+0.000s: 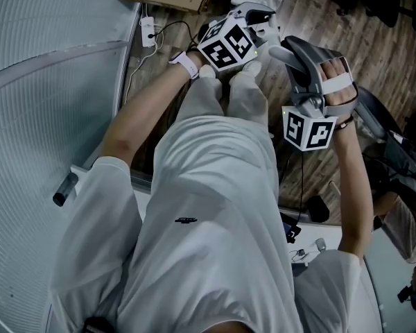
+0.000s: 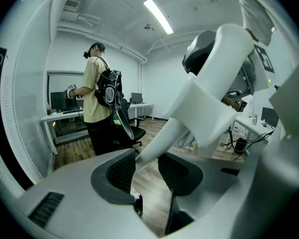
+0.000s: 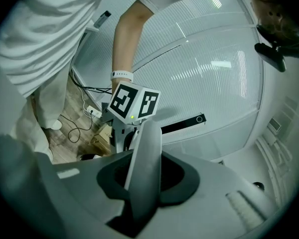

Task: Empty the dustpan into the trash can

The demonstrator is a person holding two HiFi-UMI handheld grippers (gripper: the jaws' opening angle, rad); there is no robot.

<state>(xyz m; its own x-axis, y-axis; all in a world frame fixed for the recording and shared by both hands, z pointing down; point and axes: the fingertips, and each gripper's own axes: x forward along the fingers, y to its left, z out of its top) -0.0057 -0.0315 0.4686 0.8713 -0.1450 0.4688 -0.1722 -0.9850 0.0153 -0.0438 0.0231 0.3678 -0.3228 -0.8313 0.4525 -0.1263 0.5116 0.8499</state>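
Left gripper view puts the white dustpan handle (image 2: 162, 136) clamped between the pads of our left claw (image 2: 147, 166) (the pan itself is out of sight). Our right claw (image 3: 142, 176) grips that handle too, both held over the wooden floor (image 1: 374, 40).

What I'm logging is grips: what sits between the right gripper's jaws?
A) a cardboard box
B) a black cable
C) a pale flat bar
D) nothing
C: in the right gripper view, the right gripper has its jaws closed on a pale flat bar that runs up between them.
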